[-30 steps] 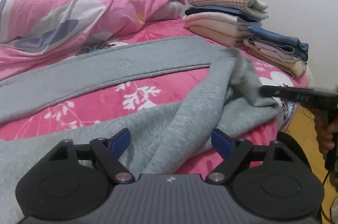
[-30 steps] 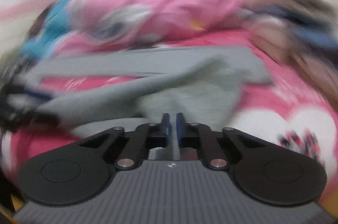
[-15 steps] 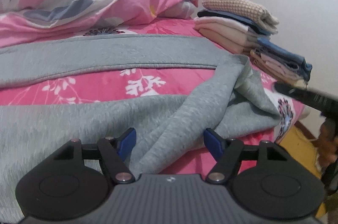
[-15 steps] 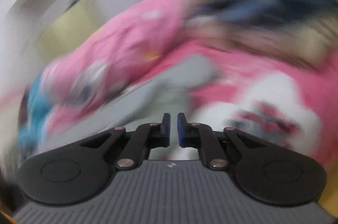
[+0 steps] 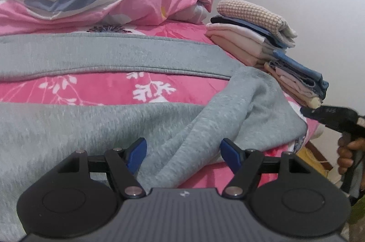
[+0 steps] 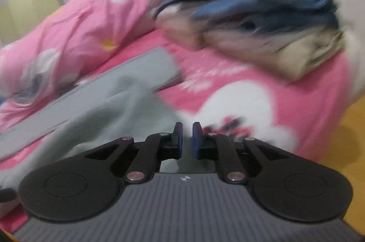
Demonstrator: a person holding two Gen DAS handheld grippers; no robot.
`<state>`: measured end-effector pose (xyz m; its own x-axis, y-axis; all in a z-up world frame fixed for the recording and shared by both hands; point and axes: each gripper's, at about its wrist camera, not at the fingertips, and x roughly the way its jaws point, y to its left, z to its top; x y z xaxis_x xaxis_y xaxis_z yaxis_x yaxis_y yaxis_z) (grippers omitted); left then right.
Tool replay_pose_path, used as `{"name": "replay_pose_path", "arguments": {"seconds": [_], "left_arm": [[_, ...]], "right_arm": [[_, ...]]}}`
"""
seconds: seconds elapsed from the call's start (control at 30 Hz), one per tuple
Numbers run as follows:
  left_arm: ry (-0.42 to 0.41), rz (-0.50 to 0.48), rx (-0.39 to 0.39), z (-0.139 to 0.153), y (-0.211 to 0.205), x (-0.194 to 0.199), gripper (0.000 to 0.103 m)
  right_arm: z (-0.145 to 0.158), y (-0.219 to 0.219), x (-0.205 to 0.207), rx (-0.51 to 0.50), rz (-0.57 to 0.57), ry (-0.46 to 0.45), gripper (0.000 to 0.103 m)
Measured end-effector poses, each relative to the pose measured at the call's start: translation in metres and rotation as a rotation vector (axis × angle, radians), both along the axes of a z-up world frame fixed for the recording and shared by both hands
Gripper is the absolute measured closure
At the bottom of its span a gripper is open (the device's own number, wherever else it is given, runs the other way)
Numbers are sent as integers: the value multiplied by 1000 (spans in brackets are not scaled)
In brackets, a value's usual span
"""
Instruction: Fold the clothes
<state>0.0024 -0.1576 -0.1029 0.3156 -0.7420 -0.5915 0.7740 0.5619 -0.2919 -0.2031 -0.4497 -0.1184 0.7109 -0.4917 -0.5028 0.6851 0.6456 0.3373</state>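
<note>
Grey garment (image 5: 127, 125) between left tool (image 5: 183, 154)

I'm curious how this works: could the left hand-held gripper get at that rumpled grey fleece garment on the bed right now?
Probably yes. The left hand-held gripper is open, and a fold of the grey fleece garment lies just ahead between its fingers, nothing covering it.

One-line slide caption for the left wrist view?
Left gripper open over rumpled grey sweatpants on pink bed, folded stacks behind.

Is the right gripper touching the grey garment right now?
Apart. In the left wrist view the right gripper hangs in the air past the grey garment, with pink bedsheet showing between them.
</note>
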Motion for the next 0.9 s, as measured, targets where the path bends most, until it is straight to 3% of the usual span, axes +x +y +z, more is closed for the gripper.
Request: {"name": "replay_pose_path", "arguments": {"seconds": [0.07,0.2,0.27,0.4,0.6,0.7,0.77,0.9], "left_arm": [[0,-1,-19,-2,2,-1,39],[16,-12,-45,-3,7,-1,41],[19,-19,-55,-4,9,-2,41],[21,-40,-87,-6,14,-6,41],[4,-69,-113,-20,17,-13,40],[-14,-83,-123,-19,18,-14,39],[-18,-79,-133,-18,19,-12,39],[-36,-70,-141,-16,18,-9,39]], "right_arm": [[12,-1,3,17,32,-39,91],[30,-8,42,118,225,-73,52],[39,-19,74,183,302,-31,51],[42,-56,152,321,318,193,48],[15,-78,230,379,328,560,45],[3,-80,245,423,293,624,43],[4,-73,248,382,301,659,46],[17,-62,236,331,343,667,86]]}}
